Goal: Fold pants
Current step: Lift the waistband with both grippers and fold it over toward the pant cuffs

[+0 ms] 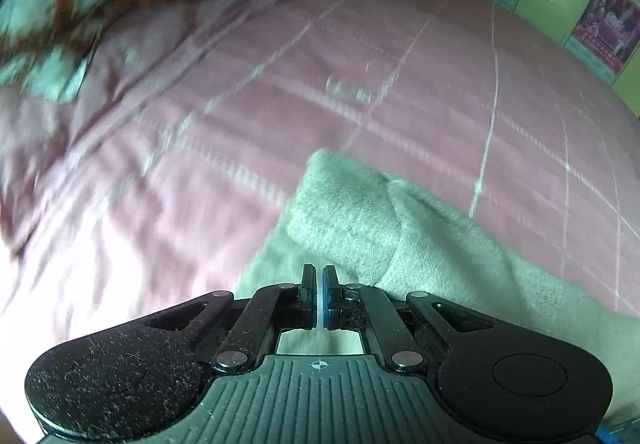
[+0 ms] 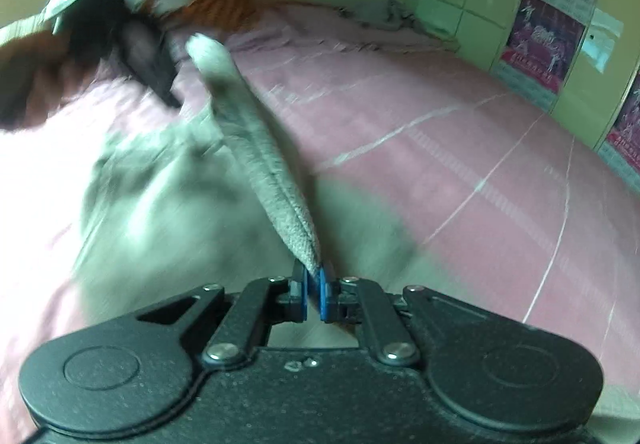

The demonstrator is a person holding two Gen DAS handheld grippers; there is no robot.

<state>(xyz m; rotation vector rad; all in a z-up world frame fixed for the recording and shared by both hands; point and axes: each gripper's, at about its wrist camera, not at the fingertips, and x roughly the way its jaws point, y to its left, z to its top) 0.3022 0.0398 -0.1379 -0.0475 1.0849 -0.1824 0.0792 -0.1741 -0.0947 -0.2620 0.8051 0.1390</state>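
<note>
— What's on the left side?
— The left gripper (image 1: 319, 284) is clenched with nothing visible between its pads, hovering over the grey pants (image 1: 360, 220), which lie on the pink bedsheet (image 1: 280, 84).
— And the right?
— The right gripper (image 2: 313, 284) is pinching a hem of the pants (image 2: 272, 180), pulled up off the bedsheet (image 2: 440, 132). The far end is blurred, perhaps a cuff.

Left gripper (image 1: 319, 294) & right gripper (image 2: 313, 294): matte black w/ round side housings, silver pivot screws, blue finger pads (image 1: 329, 300); left base ribbed, crosshair mark, dust-flecked.
</note>
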